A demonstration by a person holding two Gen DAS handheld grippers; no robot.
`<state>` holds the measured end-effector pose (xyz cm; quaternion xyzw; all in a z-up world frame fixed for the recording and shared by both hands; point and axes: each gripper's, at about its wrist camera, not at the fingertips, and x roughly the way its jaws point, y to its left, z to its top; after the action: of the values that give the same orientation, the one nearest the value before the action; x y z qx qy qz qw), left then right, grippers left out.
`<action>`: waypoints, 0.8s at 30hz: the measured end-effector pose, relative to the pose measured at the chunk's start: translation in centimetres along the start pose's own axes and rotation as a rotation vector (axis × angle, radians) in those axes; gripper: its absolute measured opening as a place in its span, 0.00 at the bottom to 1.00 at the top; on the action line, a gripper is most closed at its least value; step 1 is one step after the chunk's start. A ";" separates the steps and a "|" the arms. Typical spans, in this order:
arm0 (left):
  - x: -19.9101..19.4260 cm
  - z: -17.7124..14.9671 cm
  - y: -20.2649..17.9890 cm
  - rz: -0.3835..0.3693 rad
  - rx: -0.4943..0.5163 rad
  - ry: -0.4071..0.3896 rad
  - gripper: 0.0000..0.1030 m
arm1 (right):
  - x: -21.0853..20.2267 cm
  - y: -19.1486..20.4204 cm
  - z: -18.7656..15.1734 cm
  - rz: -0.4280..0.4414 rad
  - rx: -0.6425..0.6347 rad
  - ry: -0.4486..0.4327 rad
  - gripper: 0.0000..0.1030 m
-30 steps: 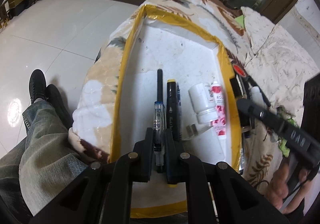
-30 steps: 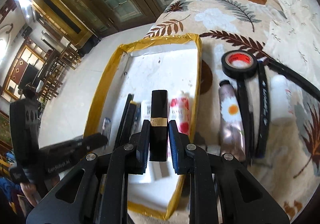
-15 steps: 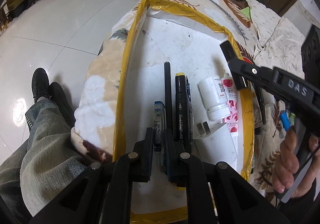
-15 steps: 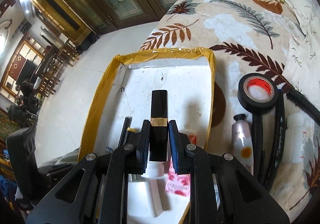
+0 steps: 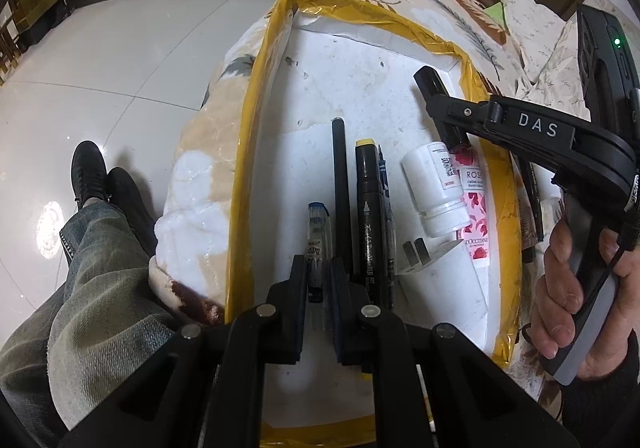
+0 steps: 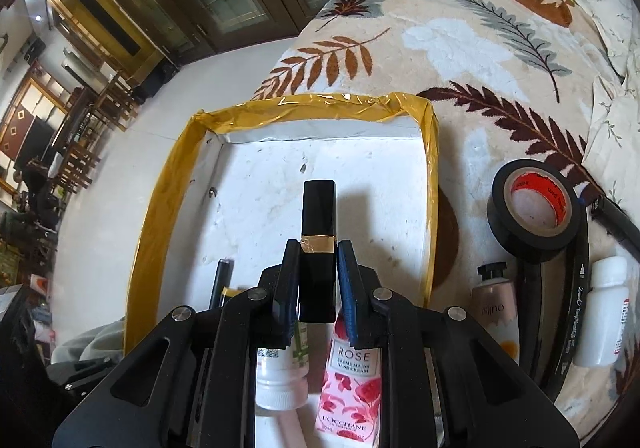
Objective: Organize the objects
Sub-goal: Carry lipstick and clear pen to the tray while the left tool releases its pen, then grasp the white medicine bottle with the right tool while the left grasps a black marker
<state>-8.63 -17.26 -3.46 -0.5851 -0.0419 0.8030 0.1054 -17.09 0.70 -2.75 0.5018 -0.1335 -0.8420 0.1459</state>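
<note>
Bare tray [image 6: 256, 115] floor beyond lipstick [image 6: 318, 207]

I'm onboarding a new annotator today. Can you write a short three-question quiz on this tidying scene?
1. True or false: the right gripper holds a roll of tape.
2. What is clamped in the left gripper?
A. black marker
B. clear pen
C. white bottle
3. Where does the black tape roll lie: in the yellow-rimmed tray or on the leaf-print blanket?

Key: 1 false, it holds the black lipstick; 2 B, the clear pen; 3 on the blanket.
</note>
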 end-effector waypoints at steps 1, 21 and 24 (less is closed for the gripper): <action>0.0 0.0 0.0 0.000 0.006 0.002 0.09 | 0.0 0.1 0.0 -0.006 -0.007 -0.002 0.17; -1.2 -0.8 1.7 -0.135 -0.113 -0.044 0.22 | -2.3 0.1 0.2 0.018 0.014 -0.012 0.41; -2.2 -1.0 1.3 -0.133 -0.150 -0.097 0.36 | -5.3 -1.0 -0.8 0.095 0.064 -0.046 0.41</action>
<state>-7.18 -19.10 -1.99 -0.5478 -0.1456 0.8162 0.1125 -14.08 3.53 0.77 0.4799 -0.1871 -0.8408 0.1666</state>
